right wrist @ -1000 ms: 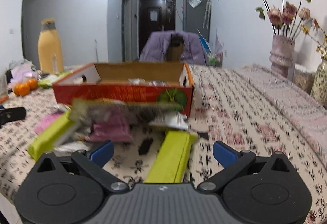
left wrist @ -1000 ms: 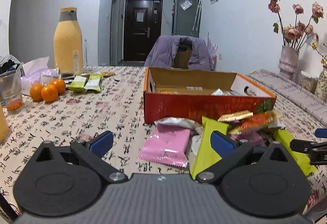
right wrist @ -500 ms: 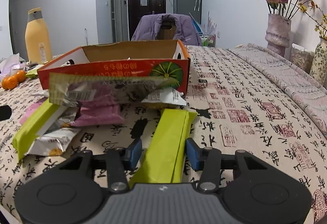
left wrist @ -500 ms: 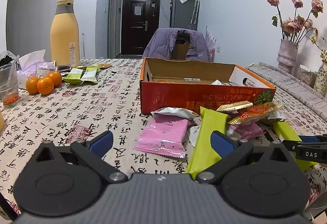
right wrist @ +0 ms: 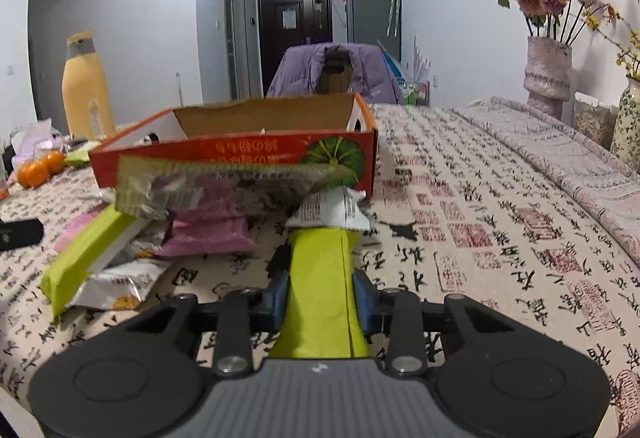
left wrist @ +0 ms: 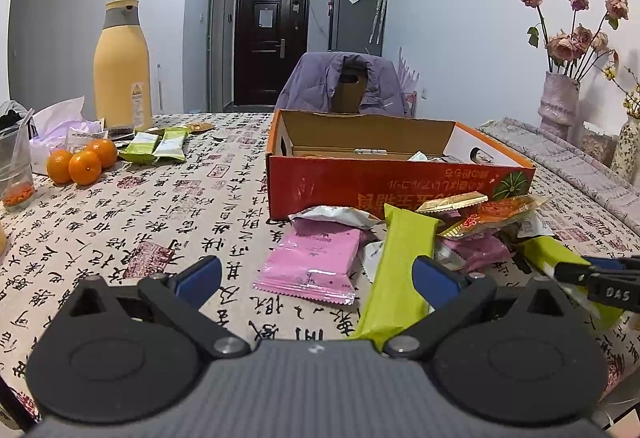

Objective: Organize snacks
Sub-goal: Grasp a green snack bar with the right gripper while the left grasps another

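Box (left wrist: 396, 182): on the desk (left wrist: 168, 222), mid-far.
Snack pile (left wrist: 404, 238): just before the box.
Oranges (left wrist: 80, 164): far left, bottle (left wrist: 122, 66) behind them.
Vase (left wrist: 558, 104): far right.
Chair (left wrist: 344, 84): behind the box.
Right tool (right wrist: 320, 294): around a long packet (right wrist: 320, 278), right of pile.

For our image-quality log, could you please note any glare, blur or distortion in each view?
Left wrist view: ceiling glare upper left, fisheye-bowed walls, pink packet sharp. Right wrist view: similar glare, dark corner vignetting, crinkled wrapper before the red box looks smeared.
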